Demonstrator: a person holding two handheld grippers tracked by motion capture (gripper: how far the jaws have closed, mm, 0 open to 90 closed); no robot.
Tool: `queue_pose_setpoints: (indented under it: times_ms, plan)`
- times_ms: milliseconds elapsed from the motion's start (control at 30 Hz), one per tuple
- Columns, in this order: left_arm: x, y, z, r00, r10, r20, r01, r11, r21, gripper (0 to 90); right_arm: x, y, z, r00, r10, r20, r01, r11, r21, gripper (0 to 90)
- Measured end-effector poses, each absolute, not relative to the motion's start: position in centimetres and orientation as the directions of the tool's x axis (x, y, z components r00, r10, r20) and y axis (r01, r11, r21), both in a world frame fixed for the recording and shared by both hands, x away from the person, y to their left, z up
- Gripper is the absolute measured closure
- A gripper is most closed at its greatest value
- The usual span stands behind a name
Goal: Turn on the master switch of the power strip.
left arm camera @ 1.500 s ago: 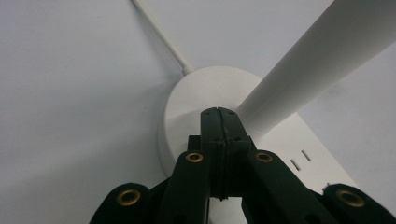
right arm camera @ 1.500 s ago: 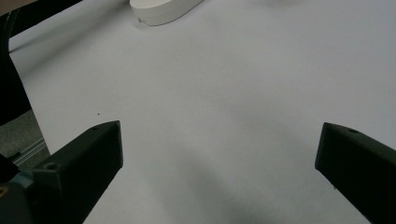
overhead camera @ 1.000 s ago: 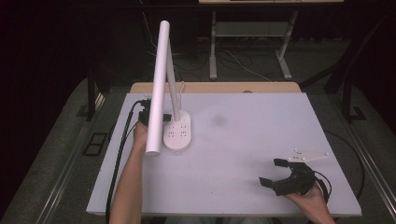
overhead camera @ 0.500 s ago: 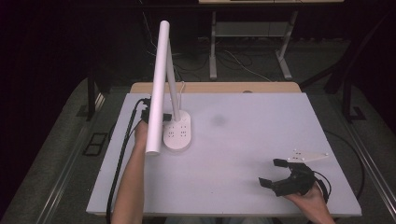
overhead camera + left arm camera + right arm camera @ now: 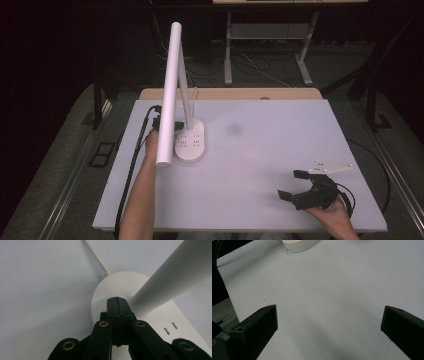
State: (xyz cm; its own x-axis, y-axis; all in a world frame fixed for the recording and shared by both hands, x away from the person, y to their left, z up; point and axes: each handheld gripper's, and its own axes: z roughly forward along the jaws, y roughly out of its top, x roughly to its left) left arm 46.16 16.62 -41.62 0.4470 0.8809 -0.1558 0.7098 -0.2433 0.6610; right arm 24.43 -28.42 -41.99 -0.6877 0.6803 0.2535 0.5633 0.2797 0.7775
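- Left gripper (image 5: 117, 300): jaws pressed together, nothing between them, tips on the lamp base (image 5: 117, 287) beside the stem (image 5: 172, 275).
- Looks like a press on the base, likely a switch: push straight down and light, so the lamp (image 5: 189, 141) doesn't slide or tip.
- Right gripper (image 5: 295, 184): jaws spread wide, idle at the table's (image 5: 260, 150) near right, well apart from the lamp.
- Lamp: white, oval base with sockets, thin stem, long tube head (image 5: 169, 95); stands at the table's far left.

obstacle: lamp (image 5: 176, 95) at table's (image 5: 260, 150) left | centre, right: open
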Motion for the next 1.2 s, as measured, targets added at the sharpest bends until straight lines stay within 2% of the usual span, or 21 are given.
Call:
queue_pose_setpoints:
  times_ms: [133, 200, 567, 767, 1200]
  plan:
    - [46.0, 16.3, -41.7, 0.451, 0.883, -0.129, 0.702, -0.262, 0.662, 90.0, 24.4, -28.4, -42.0, -0.69, 0.678, 0.253, 0.56, 0.279, 0.78, 0.3]
    - [45.9, 16.5, -41.8, 0.432, 0.888, -0.156, 0.708, -0.227, 0.669, 90.0, 24.4, -28.4, -42.0, -0.692, 0.678, 0.248, 0.556, 0.281, 0.783, 0.3]
    - [45.6, 17.8, -41.3, 0.437, 0.874, -0.212, 0.711, -0.192, 0.676, 90.0, 24.6, -28.5, -42.1, -0.685, 0.68, 0.26, 0.568, 0.275, 0.776, 0.3]
    - [44.7, 18.4, -40.0, 0.455, 0.863, -0.219, 0.673, -0.172, 0.72, 90.0, 24.5, -28.5, -42.1, -0.685, 0.681, 0.259, 0.567, 0.275, 0.777, 0.3]
    - [42.4, 19.7, -37.5, 0.473, 0.856, -0.211, 0.635, -0.164, 0.755, 89.8, 24.6, -28.6, -42.1, -0.684, 0.684, 0.254, 0.561, 0.27, 0.783, 0.3]
